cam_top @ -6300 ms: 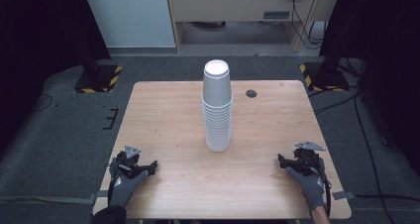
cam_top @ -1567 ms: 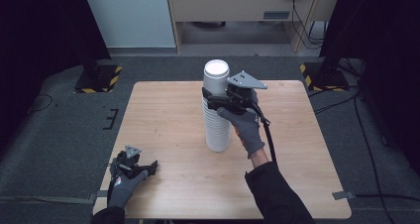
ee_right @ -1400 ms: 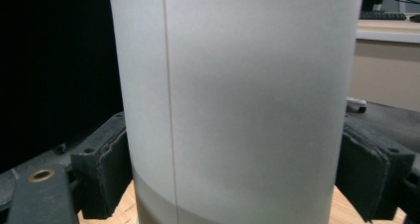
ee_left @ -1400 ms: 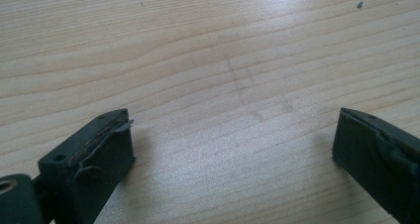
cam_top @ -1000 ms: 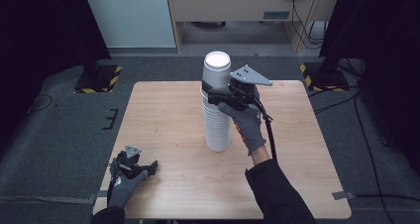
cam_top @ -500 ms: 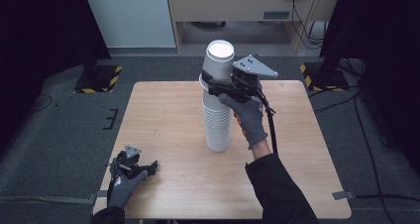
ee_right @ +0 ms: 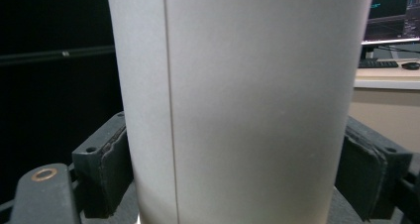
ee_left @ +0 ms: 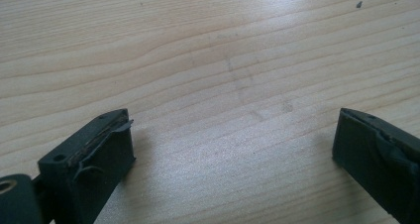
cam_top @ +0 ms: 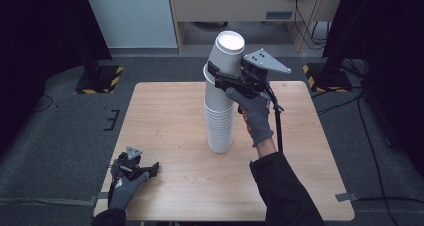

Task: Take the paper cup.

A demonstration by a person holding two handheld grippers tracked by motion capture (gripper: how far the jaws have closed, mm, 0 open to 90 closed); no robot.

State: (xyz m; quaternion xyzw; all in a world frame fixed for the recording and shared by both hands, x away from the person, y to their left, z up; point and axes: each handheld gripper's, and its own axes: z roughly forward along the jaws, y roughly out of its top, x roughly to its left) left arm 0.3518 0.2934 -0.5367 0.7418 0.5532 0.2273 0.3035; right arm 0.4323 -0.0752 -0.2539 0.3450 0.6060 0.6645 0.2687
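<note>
High view: top cup is clamped by right gripper above stack; left gripper is rested on table, jaws spread, nothing grasped.

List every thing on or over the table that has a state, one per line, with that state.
top cup: upside down, raised partly off the pile, clamped by the right claw.
cup stack: upright pile of upside-down cups, standing mid-table.
right claw: shut on the top cup, a jaw on each side.
left claw: open, holding nothing, resting on the table near its front left corner.
</note>
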